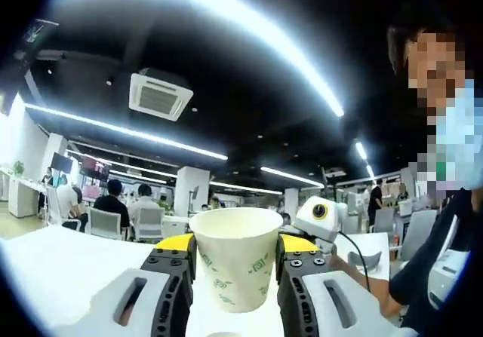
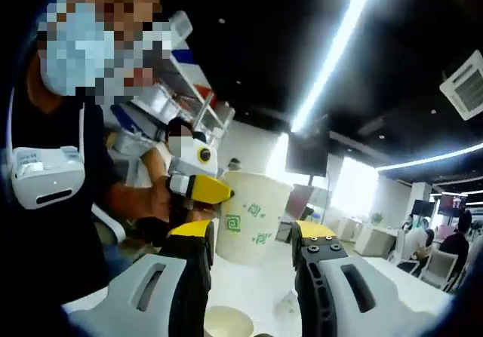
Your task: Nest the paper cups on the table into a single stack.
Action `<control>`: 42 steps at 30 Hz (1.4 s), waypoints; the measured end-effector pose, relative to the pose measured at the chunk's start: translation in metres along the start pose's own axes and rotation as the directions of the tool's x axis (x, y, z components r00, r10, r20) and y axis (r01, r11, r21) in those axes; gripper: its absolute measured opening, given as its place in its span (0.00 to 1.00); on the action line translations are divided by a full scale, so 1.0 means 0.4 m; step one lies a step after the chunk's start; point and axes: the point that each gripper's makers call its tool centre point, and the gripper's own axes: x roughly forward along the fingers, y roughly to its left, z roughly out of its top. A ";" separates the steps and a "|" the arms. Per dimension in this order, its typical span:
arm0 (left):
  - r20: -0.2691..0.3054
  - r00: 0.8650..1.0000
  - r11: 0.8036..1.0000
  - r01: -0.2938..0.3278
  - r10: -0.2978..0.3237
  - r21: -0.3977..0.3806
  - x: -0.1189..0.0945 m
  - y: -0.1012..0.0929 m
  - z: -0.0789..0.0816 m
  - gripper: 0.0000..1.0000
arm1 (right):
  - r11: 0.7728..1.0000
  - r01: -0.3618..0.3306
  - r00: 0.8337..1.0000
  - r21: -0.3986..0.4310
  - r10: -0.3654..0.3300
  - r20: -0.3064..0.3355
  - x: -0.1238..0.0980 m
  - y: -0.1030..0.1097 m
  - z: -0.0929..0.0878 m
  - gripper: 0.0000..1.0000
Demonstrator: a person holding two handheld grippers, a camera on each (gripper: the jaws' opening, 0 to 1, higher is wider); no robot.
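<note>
A white paper cup (image 1: 235, 258) with green print stands upright between my left gripper's (image 1: 235, 265) yellow-tipped jaws, which are shut on its sides. In the right gripper view the same cup (image 2: 253, 216) hangs just beyond my right gripper (image 2: 253, 265), whose jaws stand open on either side of its base. The left gripper's yellow fingertip (image 2: 200, 188) presses the cup from the left. The rim of a second paper cup (image 2: 226, 322) shows low between the right jaws, apart from them. A cup rim (image 1: 223, 334) also peeks in at the bottom of the left gripper view.
The white table (image 1: 68, 265) lies below both grippers. The person holding them, in a dark top (image 2: 53, 231), is close by. The right gripper (image 1: 321, 215) shows behind the held cup. Seated people and chairs (image 1: 113, 212) fill the far office.
</note>
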 end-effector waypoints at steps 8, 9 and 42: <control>-0.057 0.998 1.000 0.000 0.001 0.017 -0.019 0.002 -0.063 0.45 | 0.998 -0.047 0.999 0.051 0.048 -0.008 -0.016 0.009 -0.029 0.40; -0.066 0.998 1.000 0.002 0.000 0.021 -0.021 0.002 -0.072 0.45 | 0.997 -0.053 0.998 0.055 0.053 -0.013 -0.017 0.010 -0.036 0.40; -0.190 0.982 1.000 0.019 -0.019 -0.003 -0.002 0.028 -0.227 0.45 | 0.983 -0.131 0.968 0.130 0.155 -0.199 -0.030 0.018 -0.221 0.33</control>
